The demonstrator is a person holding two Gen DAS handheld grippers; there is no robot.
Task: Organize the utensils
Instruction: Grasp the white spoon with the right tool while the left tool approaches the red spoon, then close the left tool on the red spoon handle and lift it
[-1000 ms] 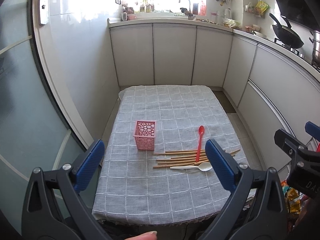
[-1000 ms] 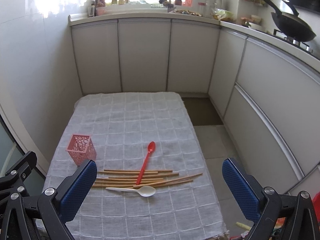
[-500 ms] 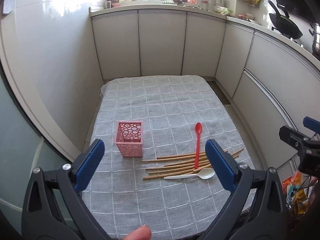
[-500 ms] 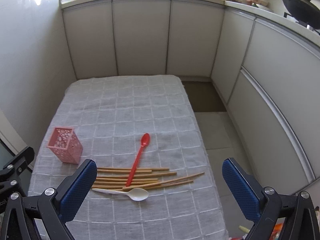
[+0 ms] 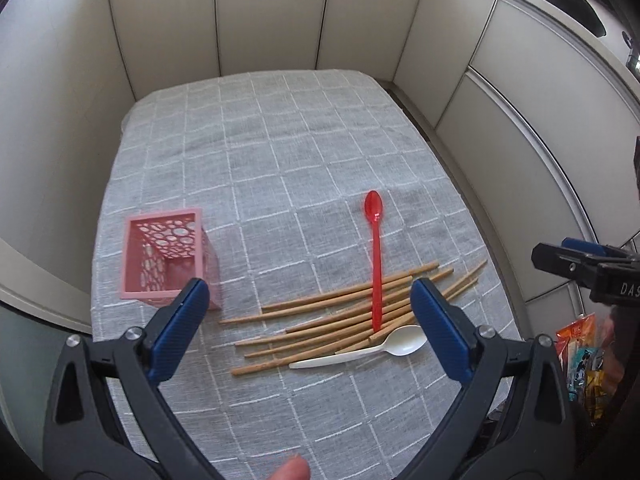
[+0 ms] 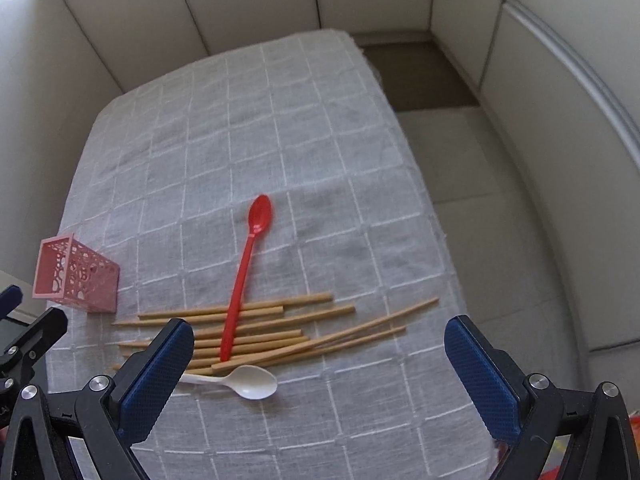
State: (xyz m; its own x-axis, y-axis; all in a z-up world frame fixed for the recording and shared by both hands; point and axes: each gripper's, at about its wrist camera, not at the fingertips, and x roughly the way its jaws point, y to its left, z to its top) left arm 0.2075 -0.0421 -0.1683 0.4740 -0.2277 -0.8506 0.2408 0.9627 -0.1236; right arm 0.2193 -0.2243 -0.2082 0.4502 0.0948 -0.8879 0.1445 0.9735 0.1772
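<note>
A pink perforated holder (image 5: 168,256) stands empty on the grey checked tablecloth (image 5: 280,160), at the left; it also shows in the right wrist view (image 6: 76,276). Several wooden chopsticks (image 5: 344,312) lie in a loose pile, with a red spoon (image 5: 375,248) across them and a white spoon (image 5: 376,346) at the near side. The right wrist view shows the chopsticks (image 6: 280,332), red spoon (image 6: 246,272) and white spoon (image 6: 248,382) too. My left gripper (image 5: 310,330) is open and empty above the pile's near side. My right gripper (image 6: 316,368) is open and empty over the pile.
White cabinet fronts (image 5: 272,16) wall in the table at the back and right. A floor gap (image 6: 460,160) runs along the table's right edge. The right gripper's body (image 5: 592,268) shows at the right of the left wrist view.
Both grippers have moved forward and tilted down toward the table. The utensils now look larger and nearer. Nothing on the cloth has moved.
</note>
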